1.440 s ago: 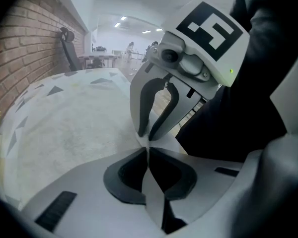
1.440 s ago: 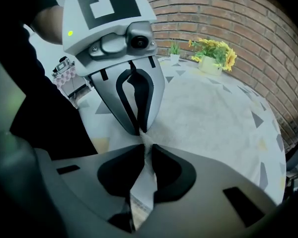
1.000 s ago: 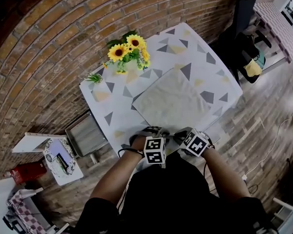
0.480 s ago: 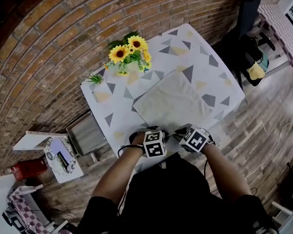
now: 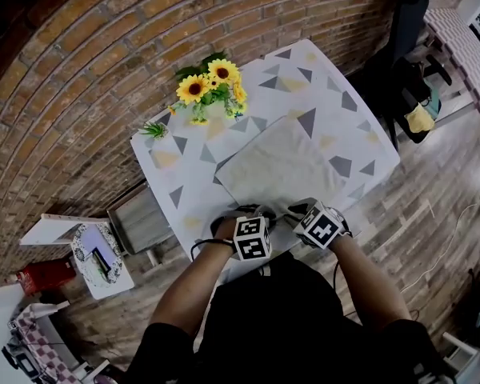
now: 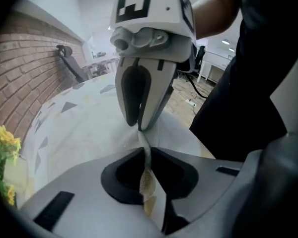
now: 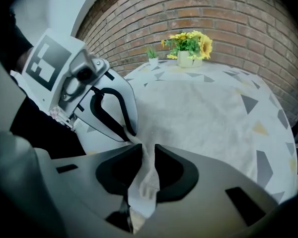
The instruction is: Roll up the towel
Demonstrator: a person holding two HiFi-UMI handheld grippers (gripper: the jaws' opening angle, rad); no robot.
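A: Bench (image 5: 336,102) against the brick wall. Towel (image 5: 276,170) flat on it, nothing rolled yet. Which step?

B: Start of the roll, I judge: near edge taken up. Next calls for turning both corners over together toward the sunflowers (image 5: 208,82), kept even.

A: Tools?

B: Left tool (image 6: 145,155) nearly together, nipping a thin edge of towel. Right tool (image 7: 148,150) slightly wider, a fold of towel filling its gap. Both jaws just easing wider.
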